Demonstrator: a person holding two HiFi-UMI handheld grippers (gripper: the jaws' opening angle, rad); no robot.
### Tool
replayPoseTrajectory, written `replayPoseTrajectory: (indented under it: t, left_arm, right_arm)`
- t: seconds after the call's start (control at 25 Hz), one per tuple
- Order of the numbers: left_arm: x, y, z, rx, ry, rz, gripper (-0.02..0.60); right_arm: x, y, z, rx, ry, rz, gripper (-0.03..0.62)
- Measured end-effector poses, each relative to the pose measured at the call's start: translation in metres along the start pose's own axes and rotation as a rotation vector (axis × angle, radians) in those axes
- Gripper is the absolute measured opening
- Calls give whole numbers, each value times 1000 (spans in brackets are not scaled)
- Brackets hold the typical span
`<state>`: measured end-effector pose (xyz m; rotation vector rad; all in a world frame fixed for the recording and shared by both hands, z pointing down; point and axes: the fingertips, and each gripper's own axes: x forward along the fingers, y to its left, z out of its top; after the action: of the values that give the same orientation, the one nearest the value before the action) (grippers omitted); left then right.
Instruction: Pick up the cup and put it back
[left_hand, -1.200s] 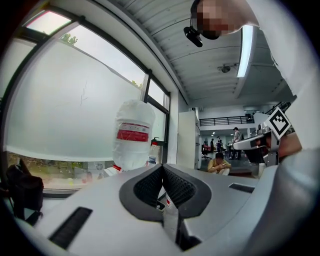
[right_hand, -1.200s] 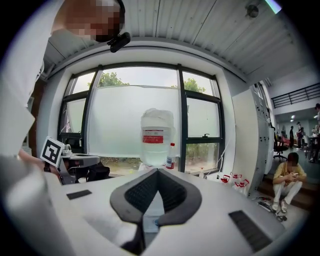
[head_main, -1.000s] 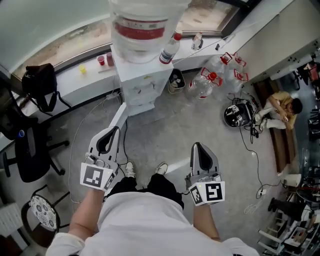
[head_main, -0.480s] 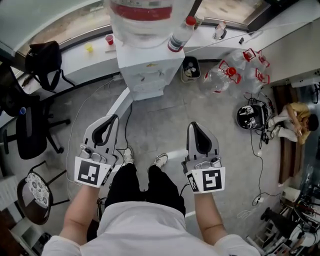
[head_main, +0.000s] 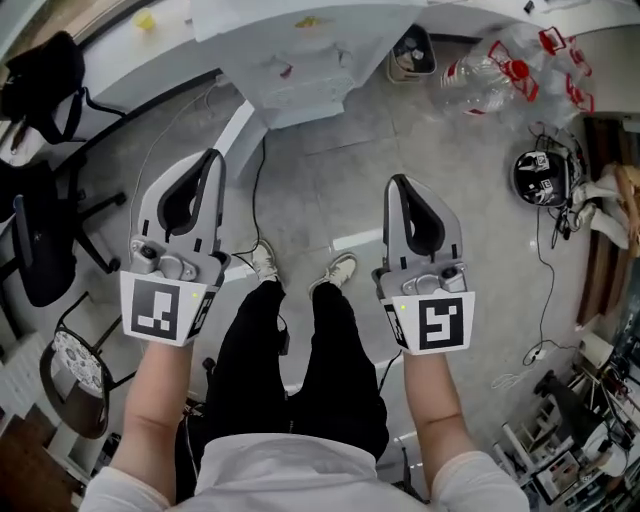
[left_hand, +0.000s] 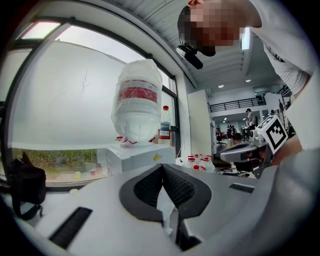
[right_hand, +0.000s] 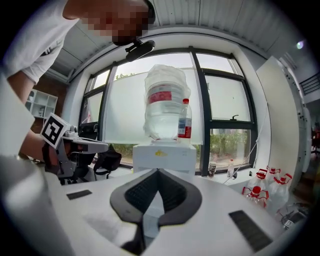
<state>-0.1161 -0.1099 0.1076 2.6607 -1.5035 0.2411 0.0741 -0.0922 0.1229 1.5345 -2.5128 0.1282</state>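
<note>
- Lower than before, the 2 grippers, left gripper (head_main: 208, 158) and right gripper (head_main: 398, 183), hang over the floor (head_main: 330, 160).
- Left gripper view: jaws closed, empty. The red cup (left_hand: 97, 168) stands on the surface (left_hand: 60, 181) under the window, left of the water dispenser (left_hand: 137, 155).
- Right gripper view: jaws closed, empty.

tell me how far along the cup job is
Done: nothing visible; no cup is held. In hand: the grey left gripper and grey right gripper are both shut and empty, above the floor, facing the white boxy water dispenser. Left: reach the small red cup on the sill, lift it, set it back.
</note>
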Motion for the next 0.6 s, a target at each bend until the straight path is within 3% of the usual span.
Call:
replayPoseTrajectory:
  t: [0.2, 0.4, 0.6]
  left_arm:
    - [24, -3, -67, -15, -24, -59, 23]
    - [51, -11, -145, -35, -23, -50, 23]
    - [78, -25, -216, -7, -24, -53, 25]
  right_arm:
    - [23, -5, -50, -7, -46, -103, 20]
    - [41, -11, -115, -22, -25, -65, 20]
    - [58, -27, -175, -48, -45, -50, 20]
